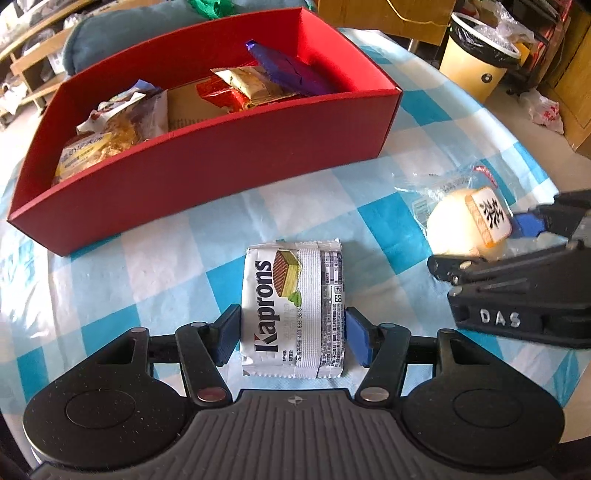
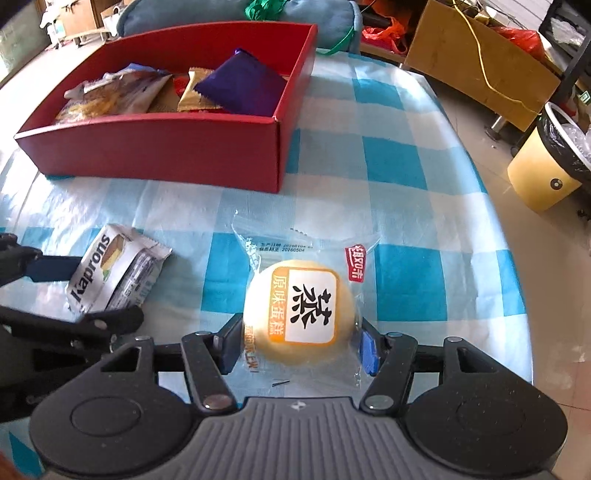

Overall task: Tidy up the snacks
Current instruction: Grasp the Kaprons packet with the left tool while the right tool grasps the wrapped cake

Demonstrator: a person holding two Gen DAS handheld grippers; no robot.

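A silver Kaprons wafer pack (image 1: 291, 306) sits between the blue pads of my left gripper (image 1: 291, 332), which press on both of its long sides. From the right wrist view the pack (image 2: 114, 266) looks tilted in that grip. A round yellow cake in a clear wrapper (image 2: 299, 310) is squeezed between the pads of my right gripper (image 2: 301, 347); the left wrist view shows the cake (image 1: 465, 225) at the right. Behind both stands a red cardboard box (image 1: 221, 162) holding several snacks, among them a purple pack (image 1: 291, 70) and a bread packet (image 1: 107, 136).
Everything rests on a blue-and-white checked tablecloth (image 2: 402, 166); the table's rounded edge drops off at the right. A yellow bin with a black liner (image 2: 546, 177) stands on the floor there. A blue cushion (image 1: 122, 33) lies behind the red box.
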